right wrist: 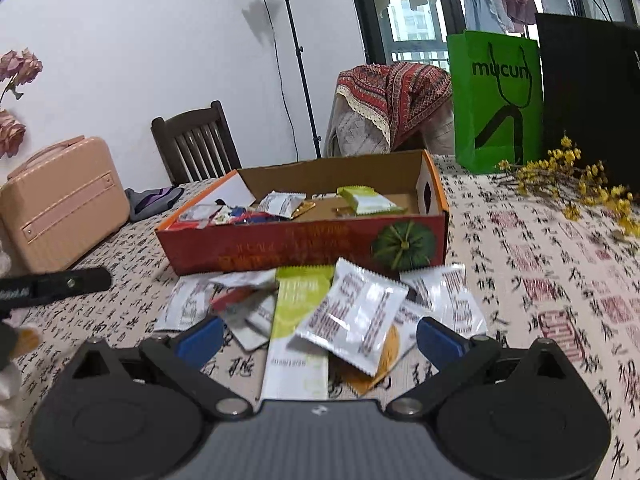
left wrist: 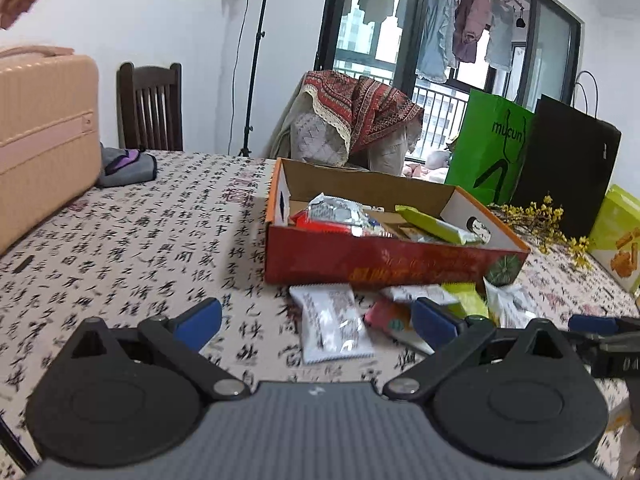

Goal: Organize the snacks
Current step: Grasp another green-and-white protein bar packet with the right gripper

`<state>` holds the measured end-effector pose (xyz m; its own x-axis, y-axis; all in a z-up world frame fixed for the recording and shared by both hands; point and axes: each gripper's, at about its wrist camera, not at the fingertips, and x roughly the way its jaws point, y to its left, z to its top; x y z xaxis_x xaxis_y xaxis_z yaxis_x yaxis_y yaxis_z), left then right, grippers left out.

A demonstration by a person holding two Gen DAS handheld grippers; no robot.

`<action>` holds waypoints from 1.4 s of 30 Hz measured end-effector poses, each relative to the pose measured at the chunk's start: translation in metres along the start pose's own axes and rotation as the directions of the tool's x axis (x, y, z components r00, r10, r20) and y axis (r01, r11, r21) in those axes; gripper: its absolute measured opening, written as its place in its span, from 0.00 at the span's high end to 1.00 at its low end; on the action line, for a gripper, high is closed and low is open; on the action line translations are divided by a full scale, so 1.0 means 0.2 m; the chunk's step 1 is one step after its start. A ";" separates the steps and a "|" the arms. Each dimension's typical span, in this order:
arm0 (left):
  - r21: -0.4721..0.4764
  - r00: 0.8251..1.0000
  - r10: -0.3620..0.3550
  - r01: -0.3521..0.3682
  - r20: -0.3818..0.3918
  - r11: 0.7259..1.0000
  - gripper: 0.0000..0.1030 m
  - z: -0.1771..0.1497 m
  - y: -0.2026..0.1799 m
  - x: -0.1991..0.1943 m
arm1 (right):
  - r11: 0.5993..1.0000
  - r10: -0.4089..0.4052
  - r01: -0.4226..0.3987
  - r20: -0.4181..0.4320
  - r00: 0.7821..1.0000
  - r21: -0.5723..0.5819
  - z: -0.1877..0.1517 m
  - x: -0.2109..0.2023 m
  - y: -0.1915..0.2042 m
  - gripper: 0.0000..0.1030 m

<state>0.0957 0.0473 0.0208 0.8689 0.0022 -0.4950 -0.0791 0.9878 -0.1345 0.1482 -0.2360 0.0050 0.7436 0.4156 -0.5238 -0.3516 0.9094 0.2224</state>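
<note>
Both grippers, left (left wrist: pixel 316 320) and right (right wrist: pixel 318 336), hold their fingers wide and empty. Loose snacks (right wrist: pixel 352 312) lie on the surface just before the box (right wrist: pixel 304 246), which holds more packets (left wrist: pixel 340 216).

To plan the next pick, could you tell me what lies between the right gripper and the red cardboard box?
A loose heap of snack packets on the tablecloth fills the stretch between the right gripper and the red cardboard box, seen in the right wrist view.
</note>
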 end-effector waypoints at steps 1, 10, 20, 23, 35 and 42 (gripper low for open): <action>-0.002 1.000 -0.002 0.002 0.005 1.000 0.00 -0.02 0.00 -0.02 | 1.000 0.001 -0.001 -0.001 1.000 0.004 -0.01 0.00 0.00 0.00; -0.029 1.000 0.005 -0.005 0.000 1.000 0.00 -0.08 0.05 -0.08 | 0.999 -0.013 0.010 -0.067 0.998 -0.043 -0.06 0.06 0.05 0.11; -0.055 1.000 -0.016 0.015 -0.026 0.998 0.00 -0.12 0.08 -0.06 | 0.996 -0.020 0.001 -0.197 0.980 -0.093 -0.03 0.27 0.15 0.46; -0.063 0.999 -0.020 0.018 -0.025 0.998 0.00 -0.13 0.09 -0.07 | 0.995 -0.033 0.012 -0.209 0.977 -0.099 0.01 0.34 0.16 0.49; -0.098 0.999 -0.011 0.007 -0.038 0.995 0.00 -0.16 0.15 -0.08 | 0.992 -0.006 -0.008 -0.112 0.994 -0.128 -0.01 0.26 0.25 0.63; -0.086 0.998 -0.016 0.011 -0.060 0.996 0.00 -0.15 0.11 -0.07 | 0.995 0.042 -0.041 0.010 0.999 -0.087 0.04 0.08 0.20 0.65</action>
<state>0.0680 0.0636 -0.0014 0.8392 -0.0232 -0.5433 -0.1115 0.9705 -0.2136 0.1504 -0.1937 0.0128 0.7340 0.4536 -0.5054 -0.4297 0.8865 0.1715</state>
